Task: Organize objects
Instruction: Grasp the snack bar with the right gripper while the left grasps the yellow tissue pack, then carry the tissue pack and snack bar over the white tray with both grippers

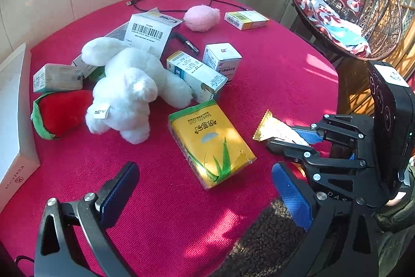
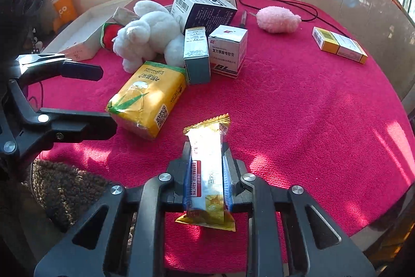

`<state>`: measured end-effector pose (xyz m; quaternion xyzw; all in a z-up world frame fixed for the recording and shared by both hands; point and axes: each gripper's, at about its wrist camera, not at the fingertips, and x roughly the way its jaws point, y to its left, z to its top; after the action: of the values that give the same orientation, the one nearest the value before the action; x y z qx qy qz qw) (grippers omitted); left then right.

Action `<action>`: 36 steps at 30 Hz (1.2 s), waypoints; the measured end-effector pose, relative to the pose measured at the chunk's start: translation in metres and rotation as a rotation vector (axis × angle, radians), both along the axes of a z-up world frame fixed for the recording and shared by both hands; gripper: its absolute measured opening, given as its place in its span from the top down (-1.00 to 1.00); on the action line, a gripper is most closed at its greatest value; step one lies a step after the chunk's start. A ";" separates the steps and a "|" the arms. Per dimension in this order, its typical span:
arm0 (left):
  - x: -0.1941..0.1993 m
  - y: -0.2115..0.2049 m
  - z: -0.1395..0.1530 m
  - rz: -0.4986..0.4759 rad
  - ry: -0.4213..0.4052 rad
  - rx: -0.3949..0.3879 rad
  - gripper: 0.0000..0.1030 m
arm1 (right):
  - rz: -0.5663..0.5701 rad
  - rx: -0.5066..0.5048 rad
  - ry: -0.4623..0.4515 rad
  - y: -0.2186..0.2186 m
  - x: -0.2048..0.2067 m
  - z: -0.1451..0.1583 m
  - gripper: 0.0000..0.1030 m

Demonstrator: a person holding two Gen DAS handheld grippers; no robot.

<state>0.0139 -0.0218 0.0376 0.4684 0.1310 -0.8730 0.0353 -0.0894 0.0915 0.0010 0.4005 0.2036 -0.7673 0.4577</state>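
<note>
Our right claw (image 2: 206, 173) pinches a gold-edged snack packet (image 2: 207, 168); at ten o'clock, a yellow pack (image 2: 147, 95) reads "BAMBOO LOVE". Our left claw (image 1: 205, 188) gapes empty.

Right claw (image 2: 206, 168) around snack packet (image 2: 206, 173)

Your right gripper (image 2: 206, 173) pinches closed, tilted downward; your left gripper (image 1: 205, 188) hangs with jaws spread wide.

Snack packet (image 2: 206, 173) at the counter's (image 2: 298, 108) near edge, tissue pack (image 2: 147, 98) to its left, plush rabbit (image 2: 147, 35) and boxes (image 2: 228, 51) behind, cable (image 2: 285, 4) farthest back.
</note>
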 end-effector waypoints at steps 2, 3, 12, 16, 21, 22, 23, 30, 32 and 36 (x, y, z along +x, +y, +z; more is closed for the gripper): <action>-0.013 0.006 -0.006 0.003 -0.026 -0.010 -0.98 | -0.049 -0.009 0.024 0.011 -0.010 0.005 0.62; -0.019 0.010 -0.008 0.008 -0.041 -0.021 -0.97 | -0.075 -0.021 0.026 0.016 -0.016 0.007 0.62; -0.041 0.020 -0.024 0.089 -0.081 -0.141 -0.26 | -0.132 -0.076 0.033 0.027 -0.032 0.018 0.62; -0.031 0.004 -0.021 0.124 -0.058 -0.104 0.08 | -0.130 -0.095 0.072 0.027 -0.032 0.028 0.62; -0.015 0.001 -0.008 0.144 0.003 -0.137 0.09 | -0.127 -0.159 0.092 0.026 -0.036 0.049 0.62; -0.011 0.001 -0.003 0.148 0.024 -0.157 0.09 | -0.123 -0.179 0.088 0.026 -0.035 0.054 0.62; -0.008 0.002 0.002 0.152 0.042 -0.178 0.09 | -0.120 -0.201 0.083 0.025 -0.035 0.060 0.62; 0.018 -0.018 0.029 0.273 0.141 -0.247 0.09 | -0.075 -0.299 0.129 0.011 -0.024 0.096 0.62; 0.027 -0.028 0.034 0.319 0.156 -0.246 0.09 | -0.056 -0.309 0.138 0.004 -0.021 0.102 0.62; 0.039 -0.043 0.043 0.383 0.180 -0.267 0.09 | -0.018 -0.313 0.152 -0.010 -0.009 0.106 0.62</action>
<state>0.0531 -0.0651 0.0803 0.3467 0.1033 -0.8981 0.2500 -0.0988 0.0815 0.1073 0.2668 0.1120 -0.8218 0.4908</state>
